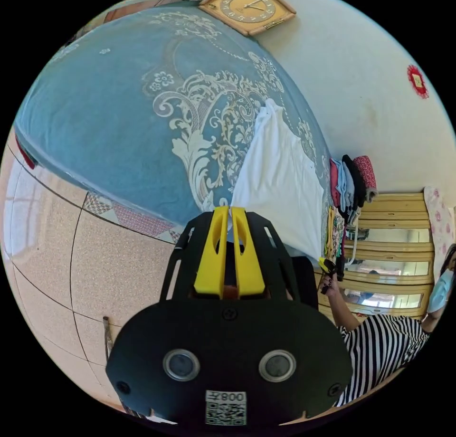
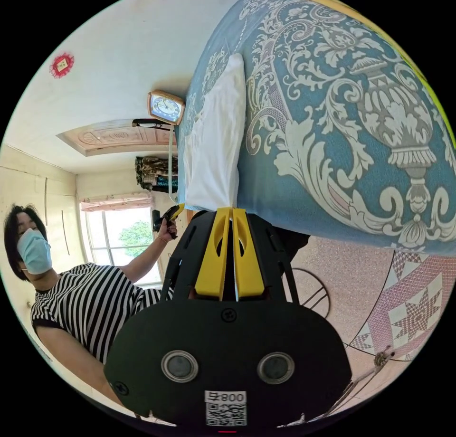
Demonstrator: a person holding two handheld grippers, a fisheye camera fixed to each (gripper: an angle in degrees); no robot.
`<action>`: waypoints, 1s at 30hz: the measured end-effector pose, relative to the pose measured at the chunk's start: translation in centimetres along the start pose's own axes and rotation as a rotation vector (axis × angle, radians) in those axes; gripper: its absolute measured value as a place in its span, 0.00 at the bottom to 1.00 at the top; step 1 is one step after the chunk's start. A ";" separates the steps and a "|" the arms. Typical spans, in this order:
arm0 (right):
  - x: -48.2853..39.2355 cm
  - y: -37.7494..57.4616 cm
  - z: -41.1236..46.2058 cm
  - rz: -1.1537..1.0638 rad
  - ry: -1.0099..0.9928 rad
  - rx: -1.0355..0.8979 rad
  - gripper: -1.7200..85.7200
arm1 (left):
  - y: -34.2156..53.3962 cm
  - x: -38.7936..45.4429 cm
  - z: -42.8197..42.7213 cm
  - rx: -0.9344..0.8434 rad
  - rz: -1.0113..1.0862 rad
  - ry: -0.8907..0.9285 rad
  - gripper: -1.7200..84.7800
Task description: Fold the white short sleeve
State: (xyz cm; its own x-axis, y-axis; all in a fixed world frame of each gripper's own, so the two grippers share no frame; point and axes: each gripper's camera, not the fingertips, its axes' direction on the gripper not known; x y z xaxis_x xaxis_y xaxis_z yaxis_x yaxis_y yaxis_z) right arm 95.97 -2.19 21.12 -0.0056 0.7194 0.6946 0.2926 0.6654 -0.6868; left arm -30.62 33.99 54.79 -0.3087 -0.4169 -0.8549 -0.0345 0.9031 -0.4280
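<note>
**Both corners pinched at the bed's edge — the fold is ready to be carried over**

The white cotton short-sleeve garment (image 1: 280,180) lies as a long, narrow panel on the blue bedspread with its cream floral scrollwork (image 1: 118,123), one short end reaching the bed's near edge. The left gripper (image 1: 231,212), its yellow jaws pressed together, appears to bite one near corner of that end; the right gripper (image 2: 232,212), jaws likewise closed, seems to hold the other corner. In each view the cloth meets the jaw tips, though how deep the hold goes I cannot tell.

The panel already looks narrowed lengthwise, so the step in hand is likely the crosswise fold — hem end toward the far end. That next move calls for lifting both corners together, keeping them level and the edge taut, then laying it squarely down.

A stack of folded clothes in mixed colours (image 1: 349,183) sits near the bed's far corner, well apart from the grippers.
</note>
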 end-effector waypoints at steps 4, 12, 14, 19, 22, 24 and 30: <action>-1.1 -0.7 -0.7 -0.006 0.009 -0.018 0.02 | 3.4 4.5 2.0 0.080 0.235 -0.016 0.08; -2.2 -1.6 -2.0 0.019 -0.048 -0.007 0.03 | 14.4 23.9 22.1 -0.223 1.012 0.026 0.13; -2.9 -2.1 -2.3 0.019 -0.056 -0.013 0.03 | 18.5 27.8 27.6 -0.223 1.222 -0.069 0.14; -4.5 -3.7 -2.5 0.014 -0.068 -0.029 0.03 | 26.2 31.6 35.7 -0.184 1.555 -0.312 0.14; -5.5 -4.9 -2.3 0.006 -0.048 -0.043 0.03 | 28.8 31.2 39.8 -0.111 1.608 -0.500 0.07; -5.8 -5.5 -2.5 0.000 -0.043 -0.035 0.03 | 29.2 30.7 40.9 -0.097 1.575 -0.496 0.05; -3.5 -9.1 -4.9 0.079 0.000 0.112 0.07 | 25.8 28.1 40.6 -0.090 1.279 -0.294 0.04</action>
State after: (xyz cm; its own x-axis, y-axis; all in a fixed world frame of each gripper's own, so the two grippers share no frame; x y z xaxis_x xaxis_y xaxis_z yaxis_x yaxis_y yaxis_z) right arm 98.04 -11.77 25.98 0.0131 0.7706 0.6372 0.1840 0.6245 -0.7590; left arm -1.64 41.38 7.83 0.0467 0.7362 -0.6752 0.0594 0.6727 0.7375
